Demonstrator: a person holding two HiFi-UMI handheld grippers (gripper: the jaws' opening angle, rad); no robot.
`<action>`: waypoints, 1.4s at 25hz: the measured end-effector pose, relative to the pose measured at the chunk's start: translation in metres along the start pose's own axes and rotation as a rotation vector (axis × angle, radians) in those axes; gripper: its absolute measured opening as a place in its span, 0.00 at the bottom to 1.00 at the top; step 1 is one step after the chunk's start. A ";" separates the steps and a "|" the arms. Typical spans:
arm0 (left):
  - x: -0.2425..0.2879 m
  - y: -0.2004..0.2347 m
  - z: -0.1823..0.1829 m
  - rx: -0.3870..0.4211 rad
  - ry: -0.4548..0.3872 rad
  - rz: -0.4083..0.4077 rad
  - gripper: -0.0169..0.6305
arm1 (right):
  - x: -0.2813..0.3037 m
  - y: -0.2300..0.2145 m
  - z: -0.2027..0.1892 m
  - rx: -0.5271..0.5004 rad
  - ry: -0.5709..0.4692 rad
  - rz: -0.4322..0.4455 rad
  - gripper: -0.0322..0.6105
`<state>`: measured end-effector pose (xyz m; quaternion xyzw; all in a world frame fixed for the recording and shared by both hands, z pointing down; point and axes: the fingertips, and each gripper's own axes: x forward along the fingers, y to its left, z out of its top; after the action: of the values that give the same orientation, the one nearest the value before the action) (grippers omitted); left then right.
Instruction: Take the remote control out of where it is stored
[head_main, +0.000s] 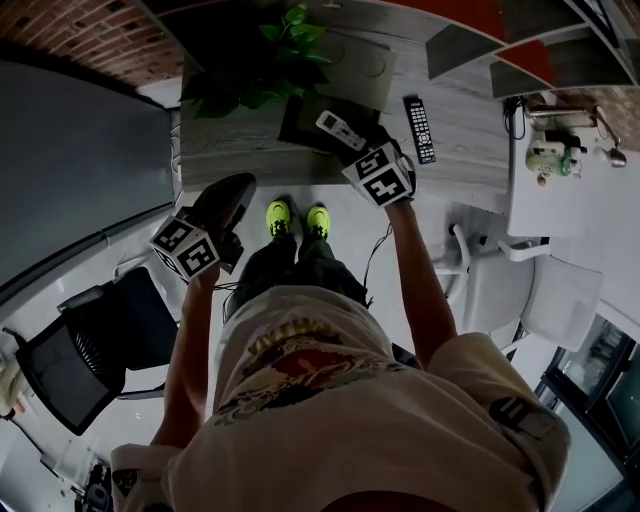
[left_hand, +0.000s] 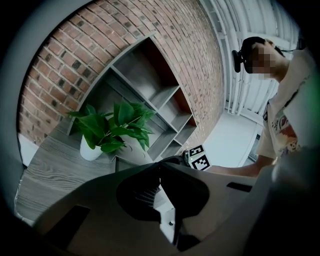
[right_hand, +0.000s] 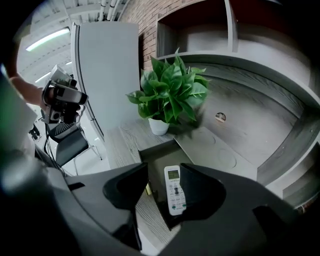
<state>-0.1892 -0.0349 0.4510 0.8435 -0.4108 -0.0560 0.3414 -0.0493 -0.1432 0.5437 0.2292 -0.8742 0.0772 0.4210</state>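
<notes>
Fingers (right_hand: 122, 192) spread apart on right gripper (right_hand: 164, 172), poised just over the remote (right_hand: 175, 191) lying lengthwise between them, way nearer than the pressed-together left gripper (left_hand: 160, 167).

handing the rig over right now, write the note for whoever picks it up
Left claw: shut, empty, held off the table's near edge.
Right claw: open, poised over the white remote control with a small screen. The remote shows between the jaws, untouched.
Things: the white remote lies in the dark open compartment sunk into the grey wooden tabletop. The flat grey lid is flipped back beside the green potted plant. A long black remote lies on the tabletop.
Done: compartment open.
Left: close on the white remote and lift it out.
</notes>
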 end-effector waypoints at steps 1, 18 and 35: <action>-0.001 0.002 -0.003 -0.002 0.006 0.005 0.04 | 0.004 -0.001 -0.002 0.001 0.008 0.005 0.34; -0.009 0.030 -0.033 -0.079 0.075 0.090 0.04 | 0.074 -0.021 -0.044 0.015 0.144 0.042 0.42; -0.011 0.050 -0.047 -0.137 0.093 0.120 0.04 | 0.115 -0.025 -0.077 -0.030 0.312 0.104 0.53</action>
<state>-0.2112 -0.0235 0.5161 0.7939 -0.4394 -0.0244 0.4195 -0.0462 -0.1786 0.6799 0.1625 -0.8100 0.1202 0.5505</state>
